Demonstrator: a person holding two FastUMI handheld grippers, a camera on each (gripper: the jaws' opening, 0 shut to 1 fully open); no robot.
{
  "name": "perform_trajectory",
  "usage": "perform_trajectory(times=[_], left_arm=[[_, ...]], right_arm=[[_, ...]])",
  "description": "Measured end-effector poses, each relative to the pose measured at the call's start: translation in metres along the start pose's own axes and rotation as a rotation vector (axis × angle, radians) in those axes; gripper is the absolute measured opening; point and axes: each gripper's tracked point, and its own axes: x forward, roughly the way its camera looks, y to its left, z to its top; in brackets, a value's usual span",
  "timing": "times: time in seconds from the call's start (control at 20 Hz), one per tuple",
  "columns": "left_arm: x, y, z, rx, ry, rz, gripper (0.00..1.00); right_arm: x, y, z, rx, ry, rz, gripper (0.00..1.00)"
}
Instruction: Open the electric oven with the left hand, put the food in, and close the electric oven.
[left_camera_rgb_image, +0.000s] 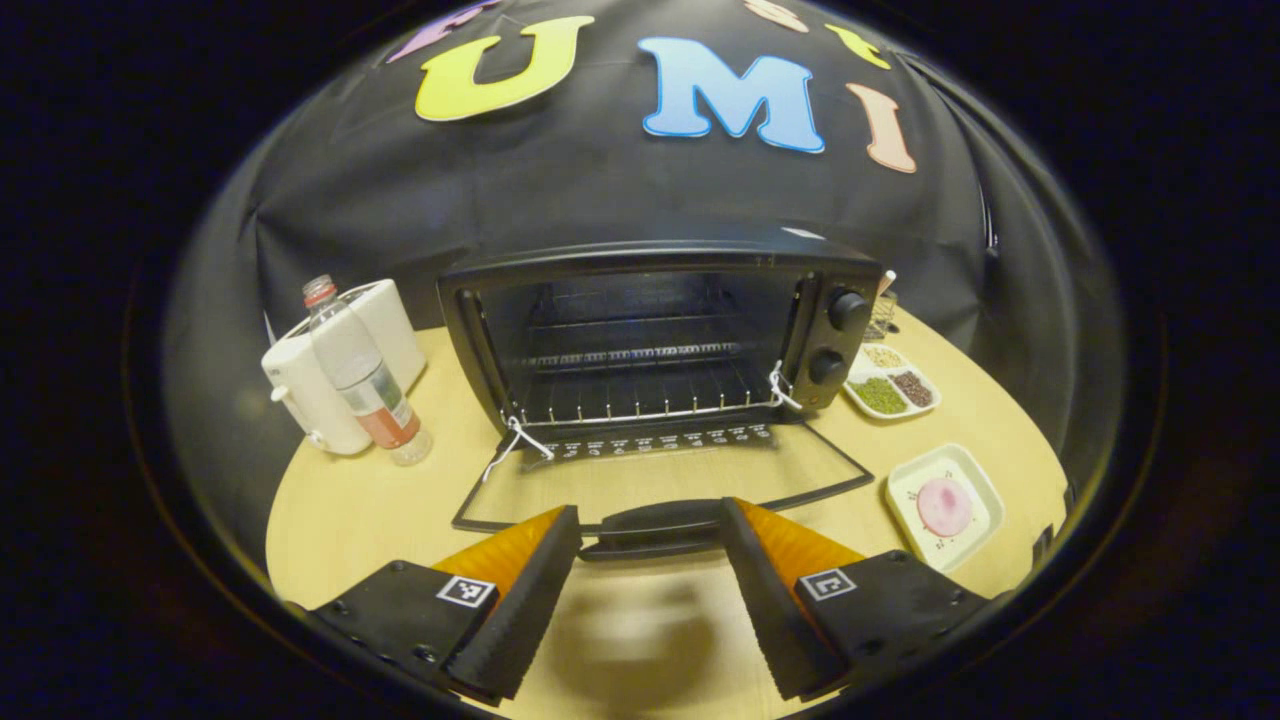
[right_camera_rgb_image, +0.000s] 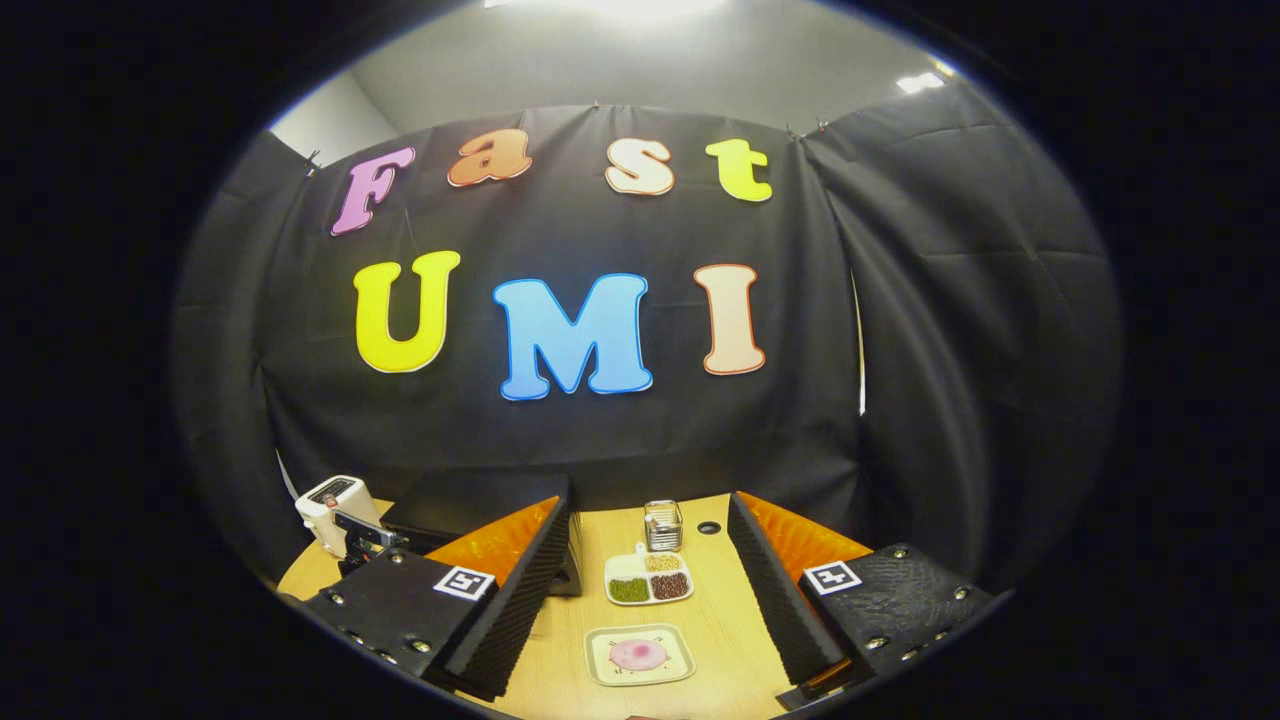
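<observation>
We see that the first part of the task is done. The black electric oven with two round knobs (left_camera_rgb_image: 660, 340) stands open on the light wooden round table (left_camera_rgb_image: 350, 510): its glass door with a dark frame (left_camera_rgb_image: 660, 475) lies folded down flat toward us, and the wire rack inside (left_camera_rgb_image: 640, 405) is bare. The left gripper (left_camera_rgb_image: 650, 570) has its fingers spread apart on both sides of the door's black handle (left_camera_rgb_image: 655, 525), close to it but not pressing on it, so we judge it released.

The food is not yet in the oven. The pink round piece of food (right_camera_rgb_image: 638, 655) lies on the small cream square plate (right_camera_rgb_image: 600, 672), on the table to the right of the oven door and well apart from the oven cavity. In the right gripper view, the right gripper (right_camera_rgb_image: 650, 610) hovers above this plate with its fingers wide open and holds nothing.

Behind the plate stands a white divided dish with green and brown grains (right_camera_rgb_image: 648, 580). Left of the oven stand a clear plastic bottle with a red cap (left_camera_rgb_image: 360, 375) and a white appliance (left_camera_rgb_image: 320, 385).

What remains, in our judgement: to take the food, place it on the rack, and lift the door shut.
</observation>
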Motion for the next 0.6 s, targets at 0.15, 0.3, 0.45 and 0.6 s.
perform_trajectory(times=[0.15,0.3,0.45,0.6], left_arm=[[0.001,0.009,-0.008,-0.004,0.013,0.007,0.95],[-0.015,0.014,0.017,-0.013,-0.062,-0.002,0.99],[-0.049,0.018,0.064,-0.033,-0.185,-0.021,0.9],[-0.097,0.025,0.123,-0.082,-0.336,-0.038,0.94]], right_arm=[[-0.006,0.001,-0.004,0.0,0.006,-0.017,0.97],[-0.007,0.003,-0.009,-0.002,0.019,-0.024,0.97],[-0.003,0.004,-0.021,0.011,0.059,-0.013,0.97],[0.011,0.002,-0.046,0.053,0.158,0.037,0.97]])
